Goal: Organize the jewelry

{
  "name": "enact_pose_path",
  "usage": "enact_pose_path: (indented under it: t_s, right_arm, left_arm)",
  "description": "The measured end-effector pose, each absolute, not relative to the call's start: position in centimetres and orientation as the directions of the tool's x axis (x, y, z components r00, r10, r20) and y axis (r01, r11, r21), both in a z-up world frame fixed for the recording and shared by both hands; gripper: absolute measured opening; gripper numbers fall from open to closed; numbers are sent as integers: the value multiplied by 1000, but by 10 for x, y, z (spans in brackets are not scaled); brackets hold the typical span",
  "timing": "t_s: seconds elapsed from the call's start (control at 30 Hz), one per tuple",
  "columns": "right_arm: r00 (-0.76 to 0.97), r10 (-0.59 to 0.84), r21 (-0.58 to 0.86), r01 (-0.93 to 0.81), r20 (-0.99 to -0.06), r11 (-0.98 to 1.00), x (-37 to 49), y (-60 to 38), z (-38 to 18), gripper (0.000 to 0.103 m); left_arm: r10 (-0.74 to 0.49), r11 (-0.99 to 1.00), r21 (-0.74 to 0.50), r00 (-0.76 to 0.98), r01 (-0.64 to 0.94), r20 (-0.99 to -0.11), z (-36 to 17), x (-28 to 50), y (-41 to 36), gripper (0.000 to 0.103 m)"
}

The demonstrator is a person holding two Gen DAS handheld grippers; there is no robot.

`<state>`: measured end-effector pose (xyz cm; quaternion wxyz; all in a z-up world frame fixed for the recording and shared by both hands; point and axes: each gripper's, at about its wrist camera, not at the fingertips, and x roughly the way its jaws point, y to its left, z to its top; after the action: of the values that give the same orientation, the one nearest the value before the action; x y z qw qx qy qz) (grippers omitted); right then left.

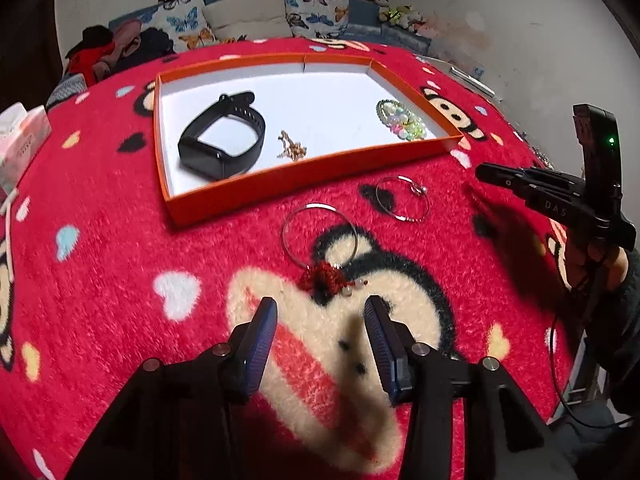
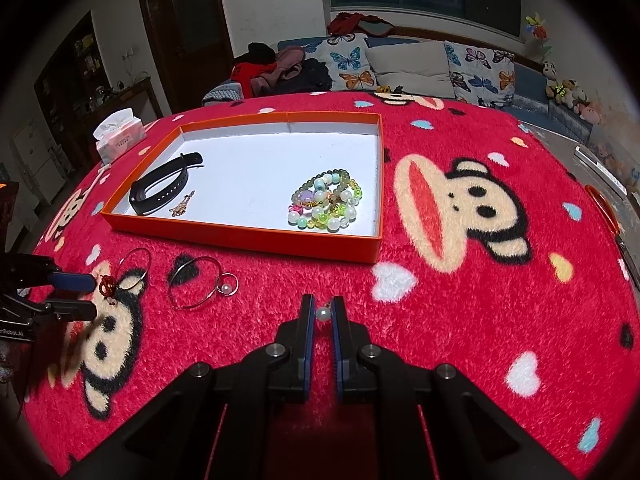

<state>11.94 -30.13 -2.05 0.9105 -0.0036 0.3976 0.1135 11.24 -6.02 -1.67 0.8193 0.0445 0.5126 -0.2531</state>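
Right gripper [image 2: 322, 312] is pinching a pearl [image 2: 323, 313]; whatever the pearl is attached to is hidden. Left gripper [image 1: 320, 312] is standing spread, empty, over a tasselled bangle [image 1: 320, 236] lying outside the orange tray [image 2: 240, 240].

A red monkey-print blanket [image 2: 440, 300] carries everything. Ahead of the left gripper [image 1: 320, 316] lie two silver bangles [image 1: 320, 236] [image 1: 402, 199], then the orange tray [image 1: 280, 190]. A tissue pack [image 1: 22, 136] sits far left.
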Motion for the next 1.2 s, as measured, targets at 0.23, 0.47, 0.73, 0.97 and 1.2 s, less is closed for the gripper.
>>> enact_pose_path:
  t_s: [0.23, 0.47, 0.73, 0.97, 1.2]
  right_arm:
    - [659, 203, 82, -211, -725, 974, 119, -301, -21, 10]
    - [661, 202, 80, -211, -723, 974, 119, -301, -20, 10]
    - [669, 211, 79, -222, -713, 972, 116, -298, -15, 10]
    - [681, 232, 89, -239, -695, 967, 113, -295, -3, 10]
    - [702, 251, 94, -255, -666, 962, 121, -294, 16, 10]
  left_arm:
    - [-356, 848, -138, 359, 511, -863, -17, 123, -74, 48]
    - [-335, 835, -83, 382, 544, -861, -22, 125, -82, 24]
    - [-352, 838, -82, 421, 540, -836, -9, 114, -75, 14]
    - [-386, 839, -104, 449, 534, -806, 16, 106, -70, 14]
    - [-425, 842, -121, 507, 526, -750, 55, 126, -76, 14]
